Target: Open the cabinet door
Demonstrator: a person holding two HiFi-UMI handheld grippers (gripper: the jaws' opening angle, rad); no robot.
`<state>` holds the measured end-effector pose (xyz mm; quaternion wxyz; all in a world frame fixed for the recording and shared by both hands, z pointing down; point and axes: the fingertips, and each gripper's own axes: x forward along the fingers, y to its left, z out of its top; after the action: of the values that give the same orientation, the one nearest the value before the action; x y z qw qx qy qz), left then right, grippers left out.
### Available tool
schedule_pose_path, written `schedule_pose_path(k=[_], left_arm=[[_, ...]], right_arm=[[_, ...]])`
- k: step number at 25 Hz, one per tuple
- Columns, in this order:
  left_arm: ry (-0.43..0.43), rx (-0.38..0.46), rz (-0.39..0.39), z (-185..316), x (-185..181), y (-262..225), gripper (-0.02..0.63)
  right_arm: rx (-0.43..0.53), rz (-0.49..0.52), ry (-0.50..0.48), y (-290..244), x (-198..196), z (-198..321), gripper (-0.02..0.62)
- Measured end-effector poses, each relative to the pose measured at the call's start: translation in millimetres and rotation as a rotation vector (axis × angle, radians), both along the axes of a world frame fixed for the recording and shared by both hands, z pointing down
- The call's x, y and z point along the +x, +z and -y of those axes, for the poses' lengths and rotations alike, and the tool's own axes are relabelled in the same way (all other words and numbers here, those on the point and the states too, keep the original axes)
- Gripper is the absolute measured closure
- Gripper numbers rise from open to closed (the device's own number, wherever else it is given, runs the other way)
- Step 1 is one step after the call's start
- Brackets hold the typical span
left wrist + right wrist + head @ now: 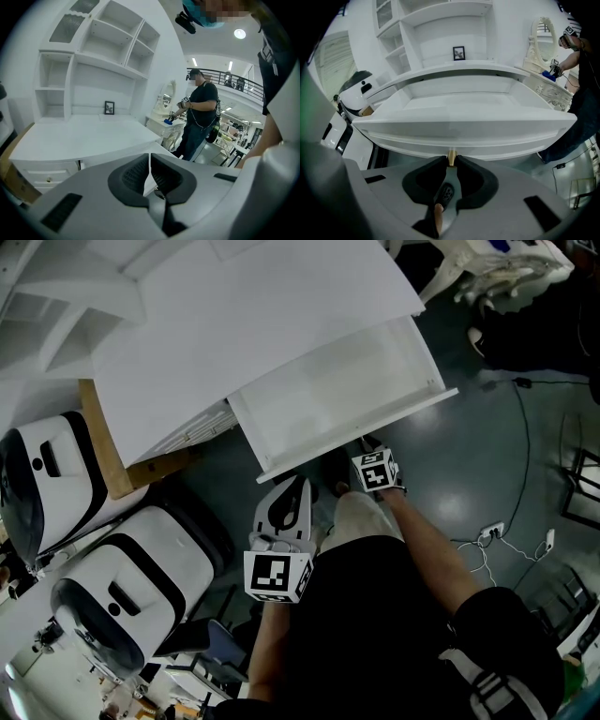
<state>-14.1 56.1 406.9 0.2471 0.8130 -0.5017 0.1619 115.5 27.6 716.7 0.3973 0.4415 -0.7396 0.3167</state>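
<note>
The shallow white drawer (464, 124) stands out from under the tabletop (234, 324), at 12 o'clock of the right hand-held gripper (451, 160), which is clamped on its small brass knob (451, 156). The left hand-held gripper (149, 160) has its jaws together.

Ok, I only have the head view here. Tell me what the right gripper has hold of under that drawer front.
Observer: The right gripper is closed on a small brass knob at the middle of the drawer front.
Operator: Now give me the left one.
Observer: The left gripper has its jaws together with nothing between them, held off from the desk.
Operator: Report anything at the back of the desk top.
Observer: A small framed picture stands there, against the back panel.
</note>
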Motion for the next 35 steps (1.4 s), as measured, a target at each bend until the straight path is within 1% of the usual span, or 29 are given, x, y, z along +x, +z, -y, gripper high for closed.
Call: schedule_pose_path(k=[7,14,21,23,25,30,33,35], left_arm=[[0.02,-0.003,0.001,-3.6,4.8,2.1,0.575],[0.025,0.007,0.006,-0.1,6.5,-2.1,0.575],[-0.009,0.021,0.002,-0.3,-2.0,-3.8,0.575],[-0.019,0.022,-0.004,-0.7,-4.4,-3.1,0.575],[-0.021,0.022,-0.011,-2.6,-7.5,-3.2,0.575],[-0.005,0.025,-0.018,-4.7,-17.5,-6.7,0.575],[0.002,0.041,-0.015,-3.3,-28.5,-13.3,0.575],[0.004,0.051,-0.016,-2.1,-36.9,-16.7,0.575]], right_arm=[[-0.011,0.016,0.021,0.1,1.4,-7.3,0.51],[-0.001,0.011,0.0,-0.1,3.8,-6.4,0.505],[0.02,-0.007,-0.053,-10.9,8.7,-14.6,0.499],[0.033,-0.009,-0.043,-19.2,13.8,-15.3,0.523],[0.046,-0.006,-0.022,-29.6,18.8,-16.0,0.523],[0.11,0.005,0.044,-65.4,29.7,-15.5,0.553],[0.158,0.031,0.087,-96.9,26.3,-15.9,0.578],[0.196,0.052,0.102,-118.7,19.3,-15.4,0.578]])
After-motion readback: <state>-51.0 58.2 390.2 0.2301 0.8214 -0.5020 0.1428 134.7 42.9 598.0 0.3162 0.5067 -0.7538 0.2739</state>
